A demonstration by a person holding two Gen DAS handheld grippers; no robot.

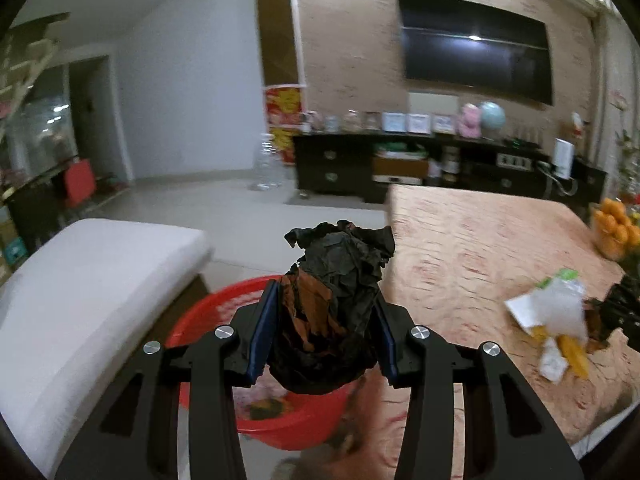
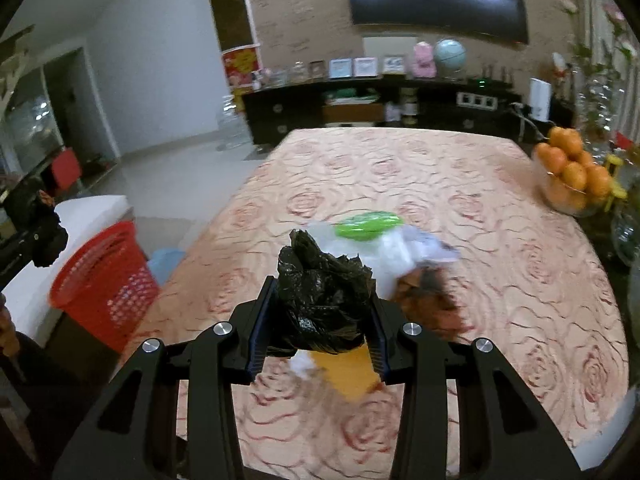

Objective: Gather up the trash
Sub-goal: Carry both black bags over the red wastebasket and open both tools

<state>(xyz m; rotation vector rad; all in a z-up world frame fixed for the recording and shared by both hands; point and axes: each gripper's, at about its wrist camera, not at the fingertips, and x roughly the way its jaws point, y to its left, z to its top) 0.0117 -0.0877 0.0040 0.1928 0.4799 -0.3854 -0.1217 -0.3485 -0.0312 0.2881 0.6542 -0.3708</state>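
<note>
Over the red basket [image 1: 280,420], a crumpled black-and-brown wad [image 1: 336,304] is gripped by the left claw [image 1: 326,336], its blue-edged pads pressed in on both sides of the wad. Some scraps can already be seen lying in the bottom of the basket, which sits on the floor between a white cushioned seat [image 1: 88,300] and the bench [image 1: 500,248].

Over on the right side, a scrunched black plastic bag [image 2: 320,292] is clamped in the right claw [image 2: 320,320], held just above the rose-patterned cloth of the bench [image 2: 400,168]. More loose trash is left on the cloth just beyond it: a clear plastic bag with a green bit [image 2: 366,225], something brown [image 2: 434,296], and a yellow-orange piece [image 2: 348,368] right under the pads. It's all pretty blurred, so exact items can't be made out. A bowl of oranges [image 2: 572,176] is parked at the bench's far right edge, well apart from the mess.
</note>
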